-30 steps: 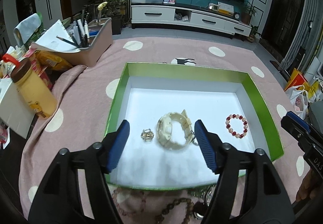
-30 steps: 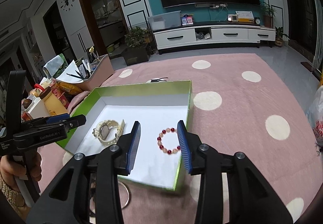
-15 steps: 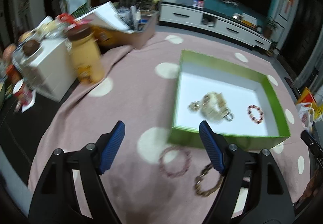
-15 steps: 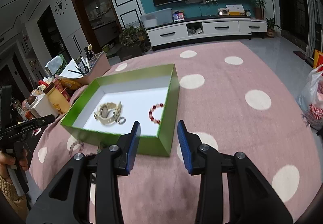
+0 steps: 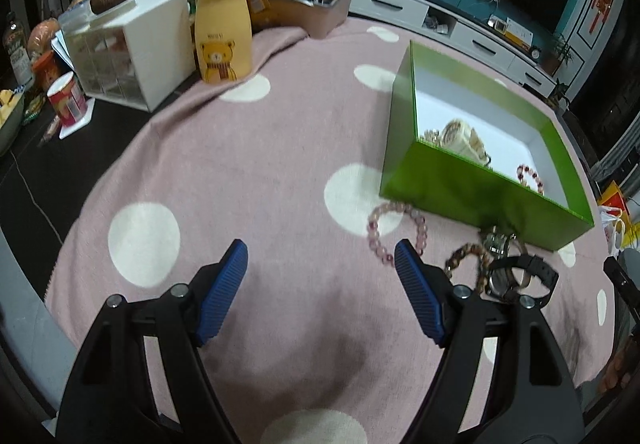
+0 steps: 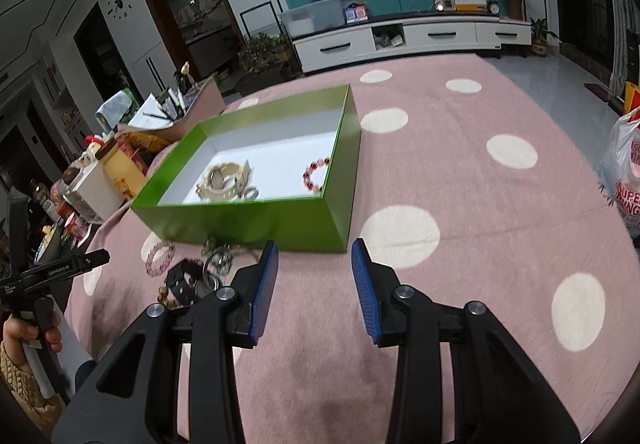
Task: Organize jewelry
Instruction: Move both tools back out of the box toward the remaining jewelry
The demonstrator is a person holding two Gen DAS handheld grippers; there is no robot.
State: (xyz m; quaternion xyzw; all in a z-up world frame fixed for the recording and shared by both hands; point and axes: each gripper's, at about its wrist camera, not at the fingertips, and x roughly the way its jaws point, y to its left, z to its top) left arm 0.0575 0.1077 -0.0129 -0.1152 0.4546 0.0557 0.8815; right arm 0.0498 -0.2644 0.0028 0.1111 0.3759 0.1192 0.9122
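Observation:
A green box (image 5: 460, 180) (image 6: 256, 222) with a white floor holds a cream watch (image 5: 460, 136) (image 6: 224, 180) and a red bead bracelet (image 5: 530, 176) (image 6: 314, 174). On the cloth in front of it lie a pink bead bracelet (image 5: 394, 228) (image 6: 160, 254), a brown bead bracelet (image 5: 466, 258), a black watch (image 5: 520, 278) (image 6: 186, 280) and a silver piece (image 6: 218, 258). My left gripper (image 5: 320, 264) is open and empty, left of the loose pieces. My right gripper (image 6: 314, 264) is open and empty, just before the box's near right corner.
The table has a pink cloth with white dots (image 5: 240, 164). At its left stand a yellow bear bottle (image 5: 222, 28), a white drawer box (image 5: 132, 44), a red cup (image 5: 68, 100) and a pen tray (image 5: 316, 12). A plastic bag (image 6: 624, 180) sits at the right.
Both grippers have pulled back from over the box toward the near side of the table. The left one has swung left. The loose jewelry in front of the box has come into view.

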